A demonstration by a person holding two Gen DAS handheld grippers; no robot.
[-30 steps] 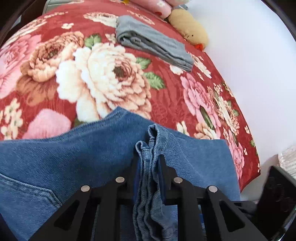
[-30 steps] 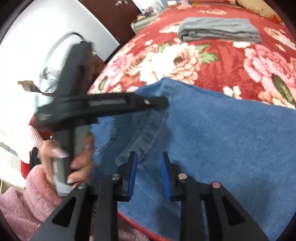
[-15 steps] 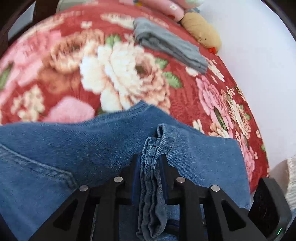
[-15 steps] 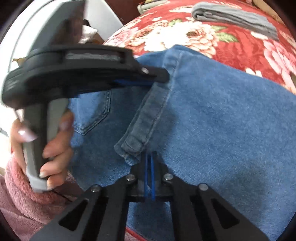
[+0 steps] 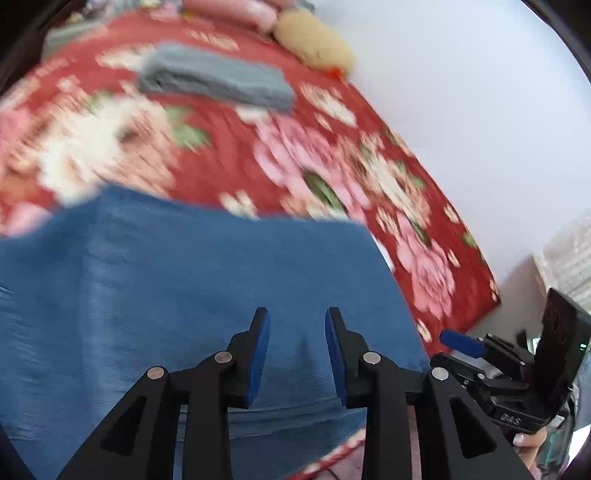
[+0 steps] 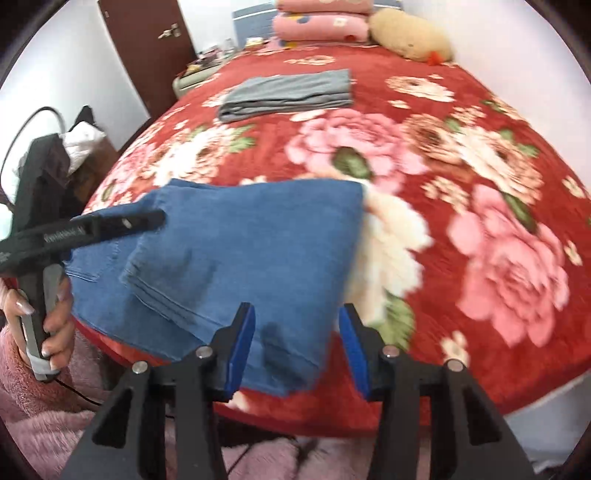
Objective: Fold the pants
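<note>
The blue denim pants point(image 6: 243, 254) lie folded into a flat rectangle near the front edge of the bed; they also fill the lower part of the left wrist view point(image 5: 192, 288). My left gripper point(image 5: 297, 350) is open and empty, hovering just above the denim; it also shows from the side in the right wrist view point(image 6: 147, 220). My right gripper point(image 6: 297, 347) is open and empty over the folded pants' front right corner; it shows at the right edge of the left wrist view point(image 5: 461, 341).
The bed has a red floral blanket point(image 6: 461, 206). A folded grey garment point(image 6: 291, 92) lies further back, with a tan plush toy point(image 6: 410, 37) and pink pillows point(image 6: 321, 22) at the head. A white wall point(image 5: 480, 110) runs along the right side.
Both grippers have opened and let go of the denim edge they held. The pants now lie flat and folded. Both grippers have drawn back toward the bed's front edge.
</note>
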